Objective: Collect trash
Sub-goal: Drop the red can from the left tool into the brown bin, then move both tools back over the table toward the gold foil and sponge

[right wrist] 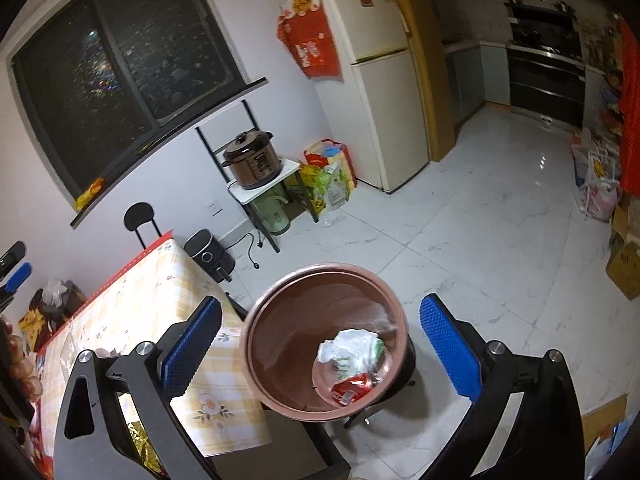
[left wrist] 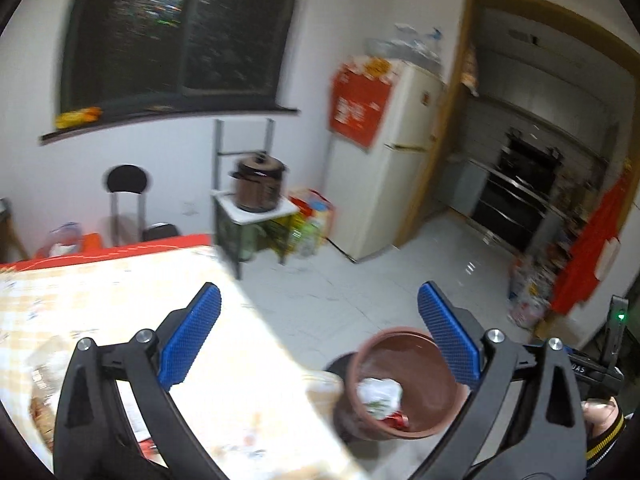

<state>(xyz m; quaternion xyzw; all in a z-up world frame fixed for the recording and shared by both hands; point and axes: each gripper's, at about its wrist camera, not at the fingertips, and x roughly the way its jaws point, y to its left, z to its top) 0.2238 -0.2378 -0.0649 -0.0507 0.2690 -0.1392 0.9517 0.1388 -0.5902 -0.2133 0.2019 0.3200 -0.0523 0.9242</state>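
Note:
A brown round bin (right wrist: 320, 344) stands beside the table corner, on something dark. Inside it lie a crumpled white wrapper (right wrist: 352, 350) and a red wrapper (right wrist: 350, 390). My right gripper (right wrist: 320, 344) is open and empty, high above the bin, which shows between its blue pads (right wrist: 192, 348). My left gripper (left wrist: 320, 336) is open and empty over the table edge (left wrist: 256, 320); the bin (left wrist: 404, 380) with the white wrapper (left wrist: 378, 396) sits by its right pad (left wrist: 448, 336). A gold foil wrapper (right wrist: 140, 444) lies on the table, partly hidden by my right gripper's left finger.
The table has a yellow checked cloth (right wrist: 168, 304). Packaged items (left wrist: 42, 392) lie at its left. A black air fryer (right wrist: 208, 254), a rack with a brown cooker (right wrist: 252, 160), bags (right wrist: 328, 176) and a fridge (right wrist: 380, 80) stand along the wall. White tiled floor (right wrist: 480, 240) extends right.

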